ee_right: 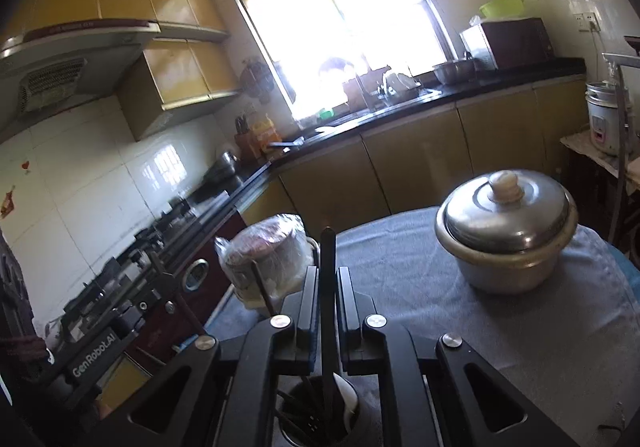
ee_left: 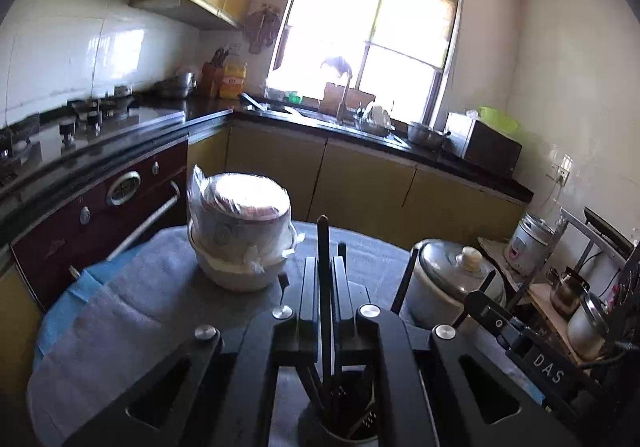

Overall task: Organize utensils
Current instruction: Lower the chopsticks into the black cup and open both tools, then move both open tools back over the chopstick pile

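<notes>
My left gripper [ee_left: 323, 267] is shut on the upright handle of a dark utensil [ee_left: 323, 243]; its lower end reaches down into a utensil holder [ee_left: 340, 419] below the jaws, among several dark utensils. My right gripper [ee_right: 328, 279] is shut on another dark utensil handle [ee_right: 328, 259], upright over a utensil holder [ee_right: 316, 415] that holds several dark utensils and a white spoon [ee_right: 348, 395]. The right gripper [ee_left: 516, 331] also shows at the right of the left wrist view, and the left gripper [ee_right: 120, 327] at the left of the right wrist view.
Both holders stand on a round table with a grey cloth [ee_right: 460, 307]. A lidded metal pot [ee_right: 508, 227] sits at the right, also visible in the left wrist view [ee_left: 452, 287]. A plastic-wrapped pot [ee_left: 240, 231] sits at the left. Stove, counter and sink lie behind.
</notes>
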